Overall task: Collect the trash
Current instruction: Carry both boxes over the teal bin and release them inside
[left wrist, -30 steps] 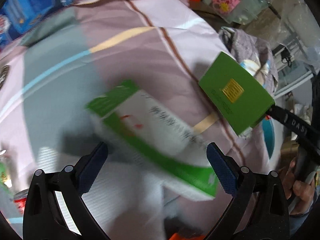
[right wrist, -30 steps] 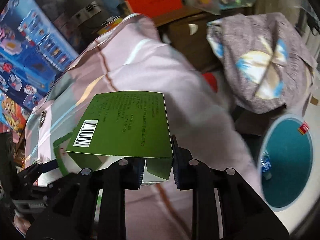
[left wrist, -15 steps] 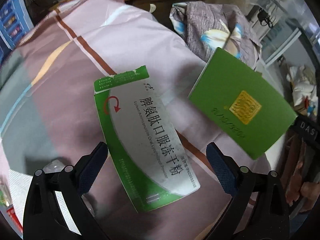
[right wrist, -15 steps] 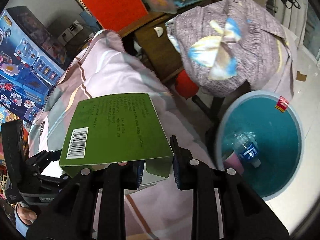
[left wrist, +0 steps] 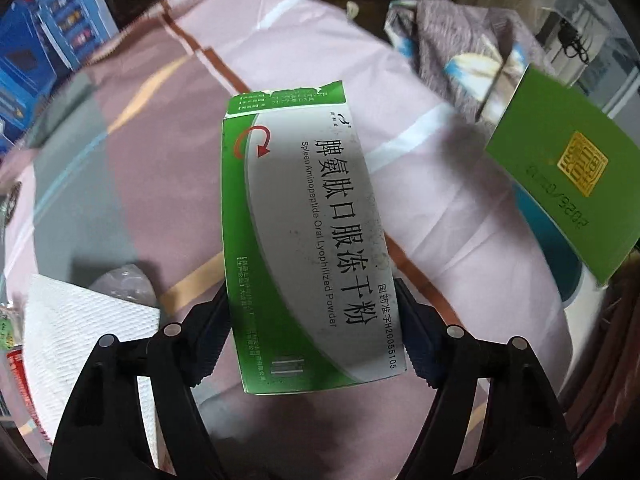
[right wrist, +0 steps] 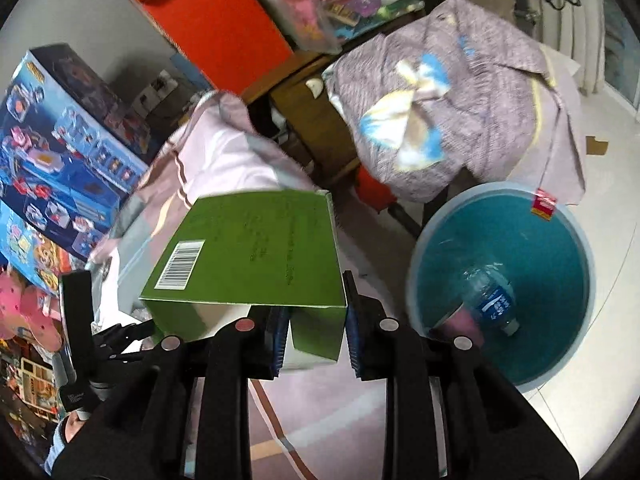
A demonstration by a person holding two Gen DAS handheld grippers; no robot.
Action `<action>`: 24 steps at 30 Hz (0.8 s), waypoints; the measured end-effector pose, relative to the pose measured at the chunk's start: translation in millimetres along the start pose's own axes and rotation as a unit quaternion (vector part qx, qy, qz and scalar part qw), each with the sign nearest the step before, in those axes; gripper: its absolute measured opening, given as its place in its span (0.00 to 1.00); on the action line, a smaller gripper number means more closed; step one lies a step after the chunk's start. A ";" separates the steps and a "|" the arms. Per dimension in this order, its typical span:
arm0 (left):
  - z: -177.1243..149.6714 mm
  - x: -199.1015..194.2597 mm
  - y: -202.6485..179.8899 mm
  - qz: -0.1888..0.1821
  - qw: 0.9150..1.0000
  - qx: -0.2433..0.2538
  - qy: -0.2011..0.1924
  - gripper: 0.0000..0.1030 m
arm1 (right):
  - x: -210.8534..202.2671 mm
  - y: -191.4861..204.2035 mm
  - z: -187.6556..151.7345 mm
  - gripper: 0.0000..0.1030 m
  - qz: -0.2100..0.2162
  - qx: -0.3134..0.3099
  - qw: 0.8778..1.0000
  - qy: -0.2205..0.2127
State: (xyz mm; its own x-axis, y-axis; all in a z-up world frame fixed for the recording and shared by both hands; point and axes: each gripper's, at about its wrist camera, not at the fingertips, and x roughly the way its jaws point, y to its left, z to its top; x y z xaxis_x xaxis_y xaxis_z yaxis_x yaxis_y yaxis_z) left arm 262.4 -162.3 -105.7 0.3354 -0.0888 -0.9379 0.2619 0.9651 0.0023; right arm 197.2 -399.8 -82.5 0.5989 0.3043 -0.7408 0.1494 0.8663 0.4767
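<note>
A green-and-white medicine box is clamped between the left tongs above the bed. A green carton is pinched by its flap in the right tongs, near the bed's edge. A plastic bottle and a pink cup are held in the teal bin on the floor.

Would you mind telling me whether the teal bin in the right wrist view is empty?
No, the teal bin already holds a plastic water bottle with a blue label, lying beside something pink at the bottom.

White-and-green medicine box: torn top flap, held above the bedding. Plain green box: barcoded, open-ended, held aloft near the teal bin containing a bottle.
</note>
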 end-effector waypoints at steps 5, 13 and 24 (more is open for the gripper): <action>-5.4 -30.2 -12.0 -0.024 0.999 0.010 -0.029 0.74 | -15.8 -13.4 -2.7 0.23 0.017 0.021 1.000 -0.008; -6.6 -61.9 -68.4 -0.068 0.993 0.079 -0.047 0.74 | -63.5 -48.6 -0.3 0.23 0.007 0.057 0.997 -0.057; -9.0 -41.6 -197.5 -0.128 0.974 0.186 -0.009 0.74 | -123.1 -143.9 -14.2 0.24 -0.058 0.139 0.983 -0.108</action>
State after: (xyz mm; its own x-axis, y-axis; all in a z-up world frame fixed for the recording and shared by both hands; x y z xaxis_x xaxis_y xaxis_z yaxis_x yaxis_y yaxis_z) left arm 188.6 -347.0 -70.3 0.2306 -0.3219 -0.9183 0.6472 0.7554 -0.1023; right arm 90.9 -556.2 -66.6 0.7132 0.0924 -0.6948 0.4181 0.7395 0.5276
